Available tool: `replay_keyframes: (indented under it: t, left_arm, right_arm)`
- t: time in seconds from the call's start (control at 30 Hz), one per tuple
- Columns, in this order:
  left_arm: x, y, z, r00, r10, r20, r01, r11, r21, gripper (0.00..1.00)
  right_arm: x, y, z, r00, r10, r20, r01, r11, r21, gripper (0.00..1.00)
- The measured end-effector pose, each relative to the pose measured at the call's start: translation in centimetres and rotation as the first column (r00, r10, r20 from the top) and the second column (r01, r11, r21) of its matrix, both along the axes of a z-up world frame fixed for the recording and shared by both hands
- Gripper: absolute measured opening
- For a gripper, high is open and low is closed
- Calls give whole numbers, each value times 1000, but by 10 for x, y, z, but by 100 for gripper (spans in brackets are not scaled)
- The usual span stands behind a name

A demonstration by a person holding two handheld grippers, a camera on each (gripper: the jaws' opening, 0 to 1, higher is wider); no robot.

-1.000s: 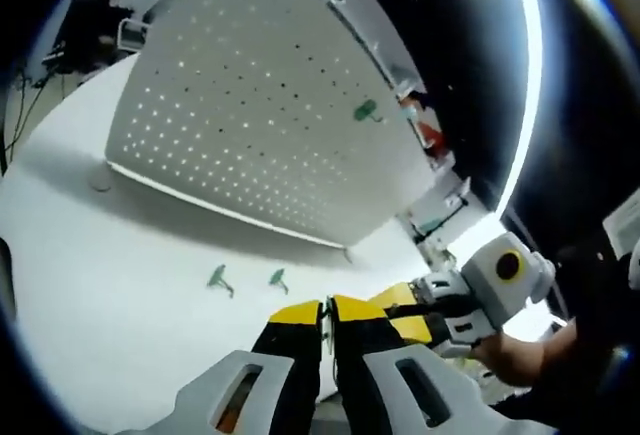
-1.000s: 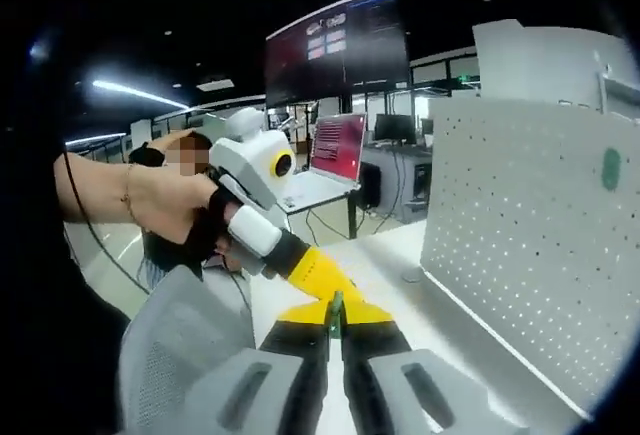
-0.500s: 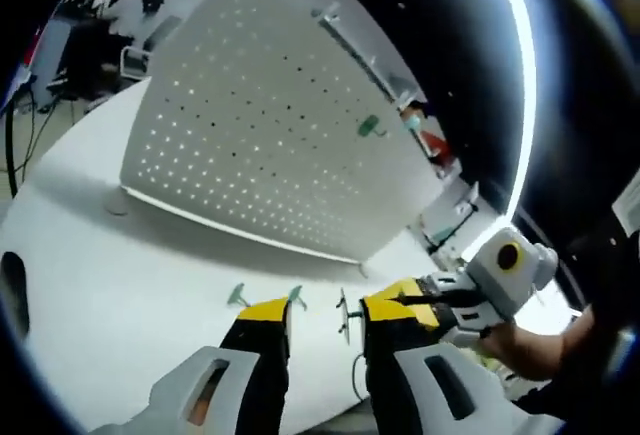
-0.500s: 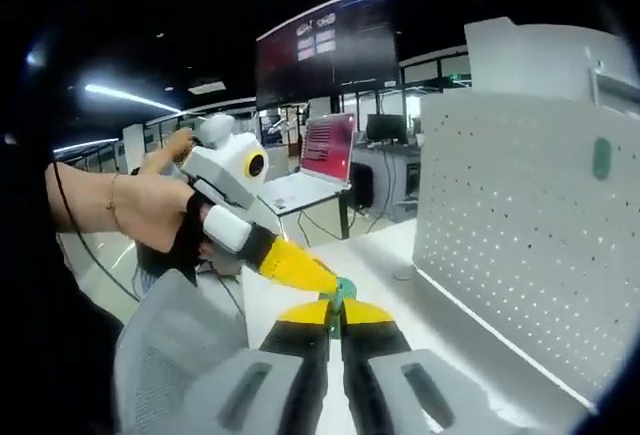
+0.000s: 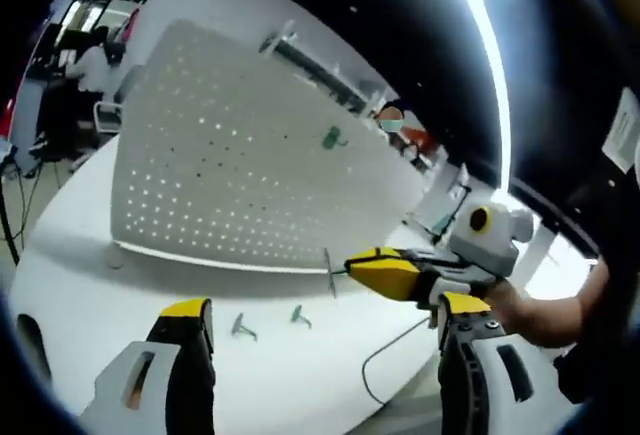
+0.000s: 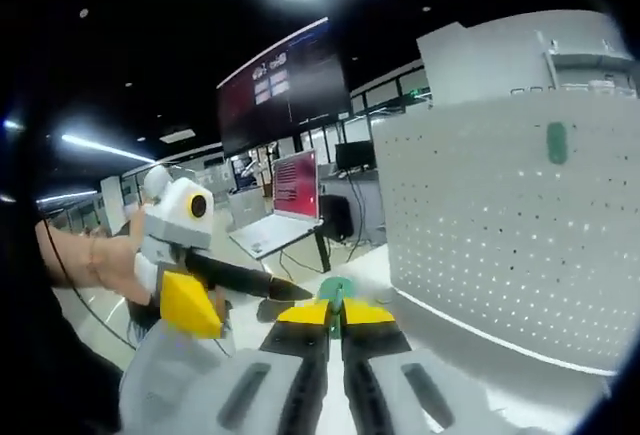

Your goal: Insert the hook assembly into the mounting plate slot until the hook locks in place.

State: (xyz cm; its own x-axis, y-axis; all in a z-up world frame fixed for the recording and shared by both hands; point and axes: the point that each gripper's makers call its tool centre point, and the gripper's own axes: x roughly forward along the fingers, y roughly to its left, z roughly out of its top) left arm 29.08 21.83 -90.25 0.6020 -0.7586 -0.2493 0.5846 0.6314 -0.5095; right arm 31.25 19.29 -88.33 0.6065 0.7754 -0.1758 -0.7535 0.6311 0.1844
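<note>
Holding the green hook (image 6: 334, 291) pinched between the closed jaws of your right tool (image 6: 334, 317), you have it lifted off the bench (image 5: 300, 385) and pointing toward the white perforated mounting plate (image 6: 490, 225). It sits right at the tips of that tool, with its slim stem showing end-on in the left gripper view (image 5: 329, 273). One green hook (image 5: 331, 138) already hangs high on the plate, and two more hooks (image 5: 243, 329) (image 5: 299, 316) lie loose on the bench just in front of the plate's lower edge.

By my reading, you are about midway: pickup is done, but the hook in hand is well apart from the plate face, so approach, insertion into a slot and locking all remain.

Your left tool (image 5: 320, 320) stands wide open and empty, its jaws spread to either side of the view, near the right tool's tip. The plate stands upright on the bench, clear of both tools.
</note>
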Motion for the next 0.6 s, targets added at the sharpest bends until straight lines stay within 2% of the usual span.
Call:
replay_keyframes:
  t: [0.17, 0.4, 0.47, 0.6]
  left_arm:
    - [0, -2, 2, 1000, -9, 15, 8, 1000, 21, 100]
    - [6, 7, 6, 999, 39, 32, -40, 999, 23, 100]
    - [6, 10, 6, 999, 46, 27, -47, 999, 20, 100]
    - [5, 17, 4, 997, 69, 27, -70, 997, 24, 100]
  right_arm:
    - [7, -2, 7, 999, -37, 17, 36, 999, 26, 0]
    - [22, -9, 17, 993, -107, 43, 104, 993, 60, 0]
    - [27, -13, 20, 990, -135, 47, 131, 989, 73, 0]
    - [39, -24, 30, 973, -207, 99, 200, 976, 82, 0]
